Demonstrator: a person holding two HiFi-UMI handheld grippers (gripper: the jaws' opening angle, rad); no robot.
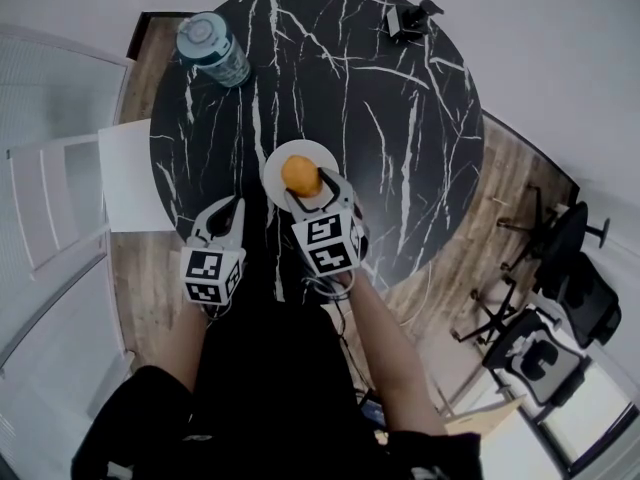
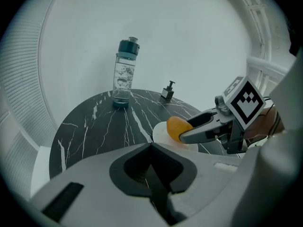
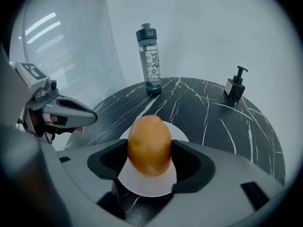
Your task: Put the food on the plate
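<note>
An orange, egg-shaped piece of food (image 1: 300, 174) is held between the jaws of my right gripper (image 1: 305, 190), which is shut on it. It is over the small white plate (image 1: 275, 158) near the front of the black marble table (image 1: 400, 118). In the right gripper view the food (image 3: 149, 145) stands upright over the plate (image 3: 147, 186). I cannot tell whether it touches the plate. My left gripper (image 1: 230, 208) is shut and holds nothing, to the left of the plate at the table's front edge. The left gripper view shows the food (image 2: 176, 126) and plate (image 2: 161, 132) from the side.
A clear water bottle (image 1: 213, 50) with a teal cap stands at the table's far left. A small black pump dispenser (image 1: 408, 20) sits at the far edge. A white chair (image 1: 135, 173) is beside the table's left, and black office chairs (image 1: 560, 258) stand at the right.
</note>
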